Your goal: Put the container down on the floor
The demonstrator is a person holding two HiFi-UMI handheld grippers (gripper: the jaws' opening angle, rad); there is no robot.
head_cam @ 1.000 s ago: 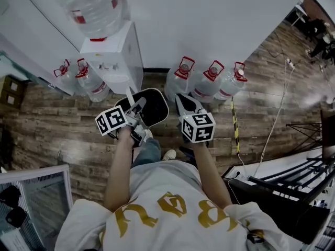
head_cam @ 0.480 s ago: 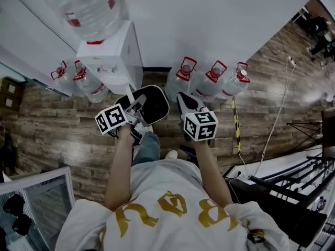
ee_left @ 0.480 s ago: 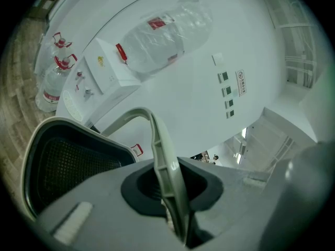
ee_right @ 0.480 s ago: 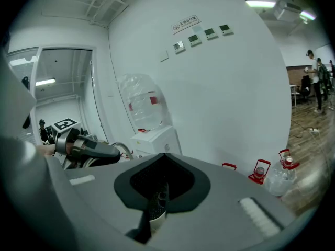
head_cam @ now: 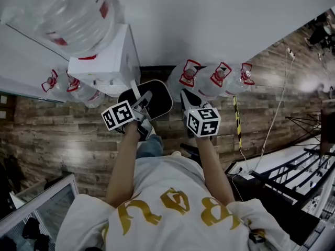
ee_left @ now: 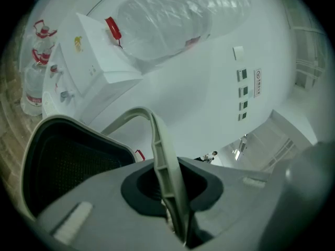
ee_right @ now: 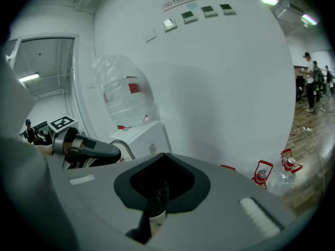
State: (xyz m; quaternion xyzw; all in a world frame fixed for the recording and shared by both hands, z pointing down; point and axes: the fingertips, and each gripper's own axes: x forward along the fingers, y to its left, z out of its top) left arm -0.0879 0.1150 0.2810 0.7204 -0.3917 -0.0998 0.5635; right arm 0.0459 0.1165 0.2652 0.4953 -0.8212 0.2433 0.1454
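Container (head_cam: 158, 94) handle (ee_left: 157, 140) between left gripper (head_cam: 142, 102) jaws

White wall (head_cam: 220, 14); wood-plank floor (head_cam: 63, 145) (glossy); water dispenser (head_cam: 107, 61).

the person's left forearm (head_cam: 123, 166) and right forearm (head_cam: 212, 166) stretch forward side by side. the grey left gripper (head_cam: 142, 102), topped with a marker cube, has its jaws clamped on a pale curved plastic handle (ee_left: 165, 166). the grey right gripper (head_cam: 189, 99) has its jaws pressed together.
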